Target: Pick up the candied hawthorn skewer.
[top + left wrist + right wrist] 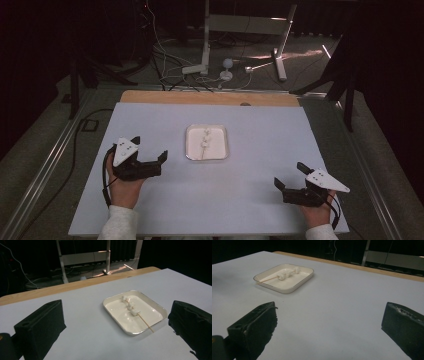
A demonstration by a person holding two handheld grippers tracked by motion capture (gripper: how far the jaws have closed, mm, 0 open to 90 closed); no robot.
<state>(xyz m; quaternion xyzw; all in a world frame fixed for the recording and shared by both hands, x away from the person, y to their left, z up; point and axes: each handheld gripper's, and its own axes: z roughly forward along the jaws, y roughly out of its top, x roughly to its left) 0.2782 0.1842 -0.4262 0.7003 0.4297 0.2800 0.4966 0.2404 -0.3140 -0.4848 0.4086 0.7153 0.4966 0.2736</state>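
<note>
At the middle of the table sits a white tray holding a marshmallow skewer. Our left tool and right tool rest spread-jawed, gripping nothing; we judge pinching the bare stick end safest, never the soft marshmallows.

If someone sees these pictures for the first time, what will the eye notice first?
Probably the white tray in the middle of the pale table, holding a wooden skewer with three marshmallows. Next, the left gripper and the right gripper, both open, one on each side.
</note>
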